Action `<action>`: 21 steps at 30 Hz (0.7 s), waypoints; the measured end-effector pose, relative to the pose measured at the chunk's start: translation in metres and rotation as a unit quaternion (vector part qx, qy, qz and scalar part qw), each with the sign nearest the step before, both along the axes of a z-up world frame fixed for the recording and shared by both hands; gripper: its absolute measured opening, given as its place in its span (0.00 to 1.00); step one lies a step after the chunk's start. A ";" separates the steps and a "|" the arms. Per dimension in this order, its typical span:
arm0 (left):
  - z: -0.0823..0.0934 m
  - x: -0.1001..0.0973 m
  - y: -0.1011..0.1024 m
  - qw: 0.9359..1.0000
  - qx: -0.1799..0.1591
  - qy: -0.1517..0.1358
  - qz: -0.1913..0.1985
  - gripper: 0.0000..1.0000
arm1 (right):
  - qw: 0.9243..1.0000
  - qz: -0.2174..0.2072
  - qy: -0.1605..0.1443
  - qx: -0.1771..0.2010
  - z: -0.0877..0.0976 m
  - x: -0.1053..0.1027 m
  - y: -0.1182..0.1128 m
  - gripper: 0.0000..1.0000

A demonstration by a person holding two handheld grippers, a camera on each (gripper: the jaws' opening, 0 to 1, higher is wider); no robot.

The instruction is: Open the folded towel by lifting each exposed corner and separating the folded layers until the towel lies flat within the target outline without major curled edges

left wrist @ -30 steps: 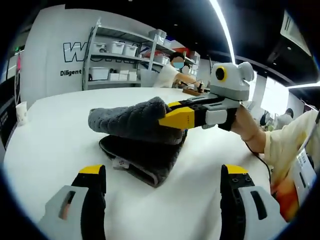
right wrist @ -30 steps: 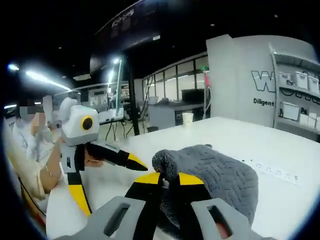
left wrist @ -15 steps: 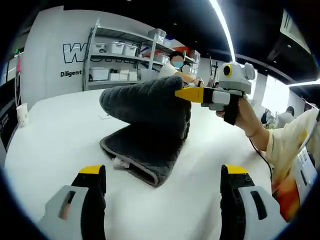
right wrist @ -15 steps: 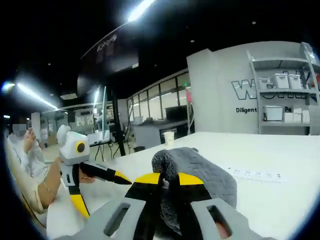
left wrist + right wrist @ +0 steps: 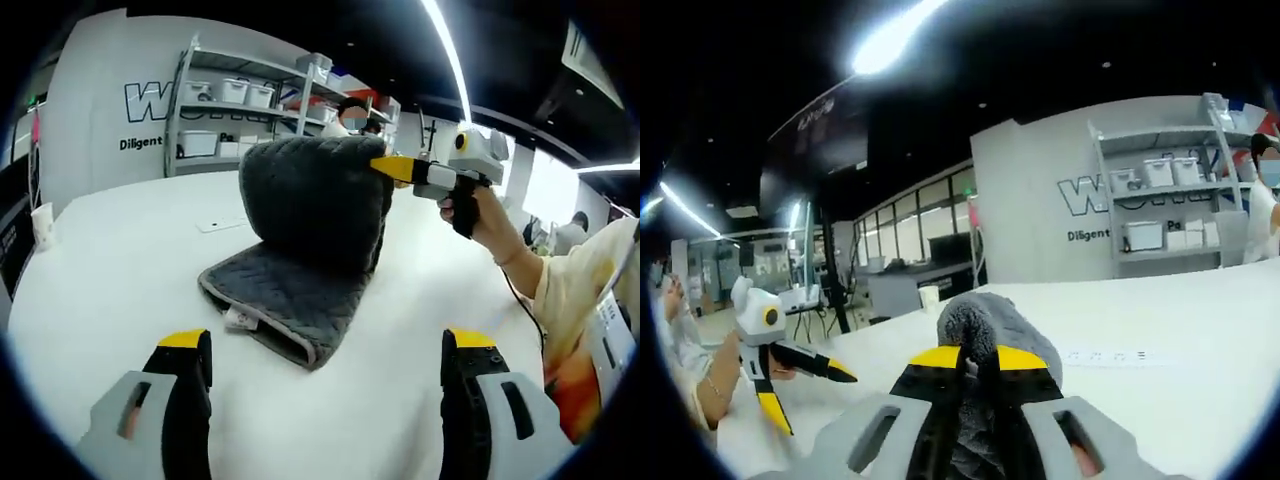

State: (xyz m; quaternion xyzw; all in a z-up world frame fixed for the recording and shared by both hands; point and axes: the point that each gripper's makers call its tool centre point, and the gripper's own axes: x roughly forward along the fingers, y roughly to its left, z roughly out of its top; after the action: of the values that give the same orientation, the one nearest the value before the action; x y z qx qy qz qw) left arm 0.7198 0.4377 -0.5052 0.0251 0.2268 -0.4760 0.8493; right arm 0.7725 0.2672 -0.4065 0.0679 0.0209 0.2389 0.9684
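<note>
White tabletop (image 5: 90,270) underfoot of everything, wide and round-edged, with grey metal shelving (image 5: 215,115) of white bins against a lettered wall behind, a paper cup (image 5: 42,225) at the table's far left edge, strip lights overhead. Grey quilted towel (image 5: 300,240) near the middle of the table in the left gripper view: lower layer lying flat, its folded edge and small sewn tag (image 5: 238,320) turned toward the camera; upper layer raised nearly upright like an open book cover, hinged along the far side. Right gripper (image 5: 385,167), yellow-tipped, held by a hand (image 5: 470,205) coming in from the right, clamped together on the top corner of that raised layer; same grip seen close in the right gripper view, towel fabric (image 5: 985,330) bunched between the closed yellow tips (image 5: 978,360). Left gripper (image 5: 325,350) spread wide apart, holding nothing, low over the table just short of the towel's near edge; also seen from the right gripper view as the yellow-and-black tool (image 5: 790,365) off to the left. Judged: unfolding under way, not finished; no target outline discernible. Key relation: fold hinge running across the far side of the flat layer, so the raised flap probably needs carrying up and over away from the left gripper, which sits nearer the flat layer and is well placed to pin it.
</note>
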 end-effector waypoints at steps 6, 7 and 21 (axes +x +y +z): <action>0.000 0.000 0.000 1.000 0.000 0.000 0.000 0.94 | 1.000 -0.029 0.008 0.005 -0.008 0.002 -0.026 0.04; -0.001 0.001 0.000 1.000 0.001 0.001 0.000 0.94 | 0.999 -0.035 0.008 0.005 -0.008 0.003 -0.033 0.04; -0.004 0.001 -0.001 1.000 0.003 0.005 -0.001 0.93 | 0.992 -0.113 0.025 0.056 -0.027 -0.005 -0.093 0.04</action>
State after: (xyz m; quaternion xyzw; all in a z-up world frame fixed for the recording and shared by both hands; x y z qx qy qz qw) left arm 0.7212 0.4372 -0.5094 0.0259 0.2321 -0.4761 0.8478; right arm 0.7672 0.1737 -0.4338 0.1293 0.0237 0.1269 0.9832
